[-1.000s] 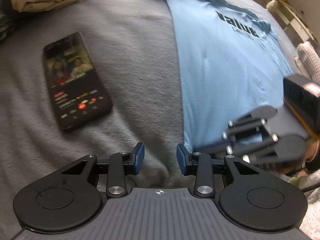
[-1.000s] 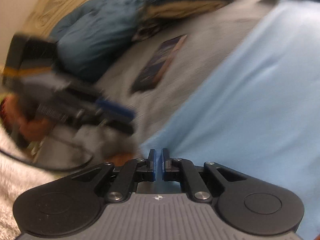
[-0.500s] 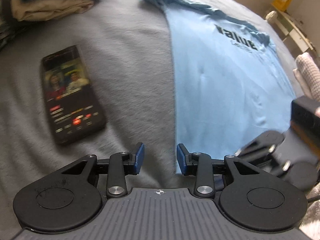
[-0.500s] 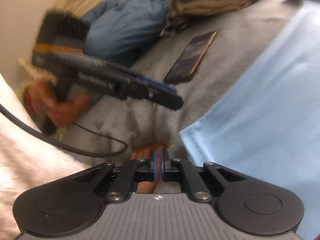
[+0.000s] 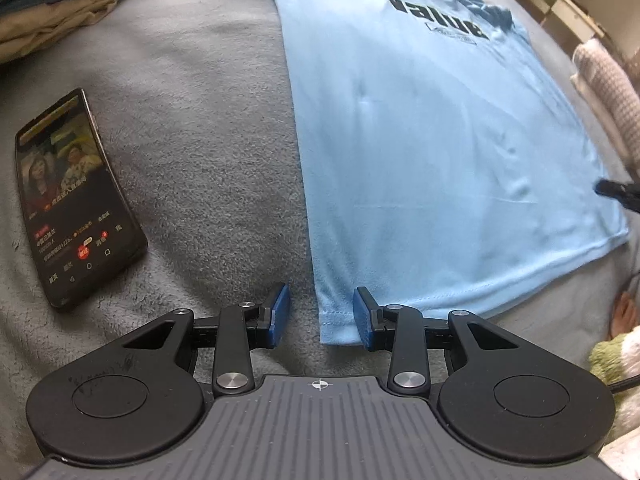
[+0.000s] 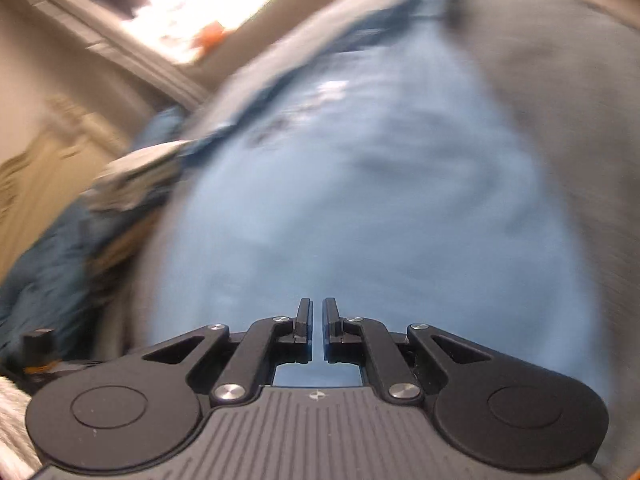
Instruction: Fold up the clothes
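A light blue T-shirt with a black "Value" print lies flat on the grey blanket. My left gripper is open just above the blanket at the shirt's near left hem corner. That corner lies between its blue pads. In the right wrist view, heavily blurred, the T-shirt stretches away in front of my right gripper, whose fingers are shut with nothing seen between them. A dark tip of the right gripper shows over the shirt's right edge in the left wrist view.
A lit phone lies on the blanket left of the shirt. Folded clothes are stacked at the far left. A white knitted item sits at the right edge. Blue bedding lies to the left in the right wrist view.
The right gripper has swung away from beside the left gripper to the shirt's right side, now facing along the shirt. The left gripper edged closer to the hem corner, still open.
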`<state>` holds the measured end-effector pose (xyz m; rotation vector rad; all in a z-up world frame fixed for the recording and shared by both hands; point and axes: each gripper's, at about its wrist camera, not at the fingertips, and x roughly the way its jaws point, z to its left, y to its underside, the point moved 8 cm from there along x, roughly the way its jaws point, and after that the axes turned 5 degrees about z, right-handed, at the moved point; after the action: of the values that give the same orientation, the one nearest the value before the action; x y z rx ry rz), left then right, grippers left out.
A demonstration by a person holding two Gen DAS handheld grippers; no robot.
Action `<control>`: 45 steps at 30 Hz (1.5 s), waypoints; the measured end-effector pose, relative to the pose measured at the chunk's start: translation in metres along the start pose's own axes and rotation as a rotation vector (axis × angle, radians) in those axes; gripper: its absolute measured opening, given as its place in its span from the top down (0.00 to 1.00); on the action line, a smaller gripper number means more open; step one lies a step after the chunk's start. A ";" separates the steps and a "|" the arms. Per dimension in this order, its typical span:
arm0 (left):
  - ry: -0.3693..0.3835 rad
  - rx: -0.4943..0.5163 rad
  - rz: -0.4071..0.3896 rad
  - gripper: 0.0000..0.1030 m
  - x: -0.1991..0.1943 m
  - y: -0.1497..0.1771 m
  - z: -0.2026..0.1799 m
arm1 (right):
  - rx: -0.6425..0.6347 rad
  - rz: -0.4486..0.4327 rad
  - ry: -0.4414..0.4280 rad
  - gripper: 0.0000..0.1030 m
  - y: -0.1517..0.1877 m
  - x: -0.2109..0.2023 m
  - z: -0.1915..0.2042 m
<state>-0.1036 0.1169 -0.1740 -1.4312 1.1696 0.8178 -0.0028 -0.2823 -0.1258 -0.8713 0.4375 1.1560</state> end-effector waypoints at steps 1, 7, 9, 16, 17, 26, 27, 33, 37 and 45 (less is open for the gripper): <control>-0.006 0.003 0.002 0.66 0.000 0.000 0.000 | 0.025 -0.007 0.043 0.95 0.008 -0.009 -0.013; -0.021 0.008 0.011 0.66 -0.002 0.001 0.000 | 0.125 -0.033 0.239 0.97 0.052 -0.069 -0.079; -0.024 0.014 0.011 0.66 -0.003 0.002 0.001 | 0.133 -0.061 0.304 0.96 0.052 -0.088 -0.089; -0.032 0.011 0.007 0.66 -0.010 0.002 -0.002 | 0.101 -0.159 0.243 0.96 0.036 -0.104 -0.069; -0.037 0.012 0.002 0.66 -0.013 0.002 -0.002 | 0.084 -0.161 0.221 0.96 0.032 -0.099 -0.061; -0.006 0.066 -0.040 0.66 -0.020 -0.004 -0.013 | -0.029 -0.045 0.114 0.96 0.029 -0.037 -0.015; 0.003 0.071 -0.035 0.66 -0.017 -0.004 -0.015 | -0.034 -0.029 0.108 0.96 0.030 -0.031 -0.012; 0.018 0.075 -0.008 0.66 -0.006 0.005 -0.019 | -0.019 0.066 0.234 0.96 0.051 -0.030 -0.038; 0.027 0.067 0.001 0.66 -0.019 0.012 -0.012 | 0.003 0.074 0.297 0.95 0.060 -0.057 -0.050; 0.021 0.076 -0.091 0.66 -0.042 -0.015 -0.008 | -0.060 -0.043 0.286 0.95 0.021 -0.077 -0.024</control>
<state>-0.1026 0.1177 -0.1289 -1.4226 1.1317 0.6896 -0.0476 -0.3448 -0.0942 -1.0995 0.6166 1.0129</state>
